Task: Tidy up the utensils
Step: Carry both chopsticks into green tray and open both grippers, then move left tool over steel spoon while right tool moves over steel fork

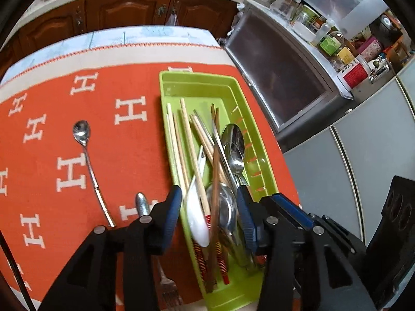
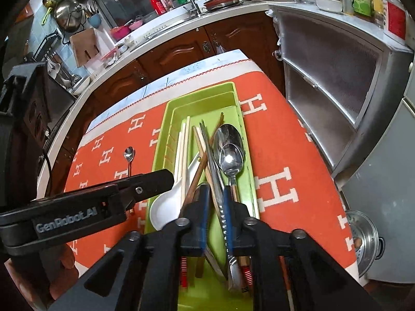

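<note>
On orange cloth left of tray: spoon, thin steel, stiff, slippery, light; pinch mid-handle. Left gripper fingers released over tray; right gripper fingers parted, knife between, loose.

Both wrist cams look steeply down, close over green utensil tray on orange tablecloth; shared.

Tray sits lengthwise on the table cloth toward its right side; chopsticks, ladle-type spoon and metal spoons piled inside it. Long-handled spoon lies on the cloth left of the tray, well apart; fork nearer, just beside the tray's near end; cabinet stands right of the table.
</note>
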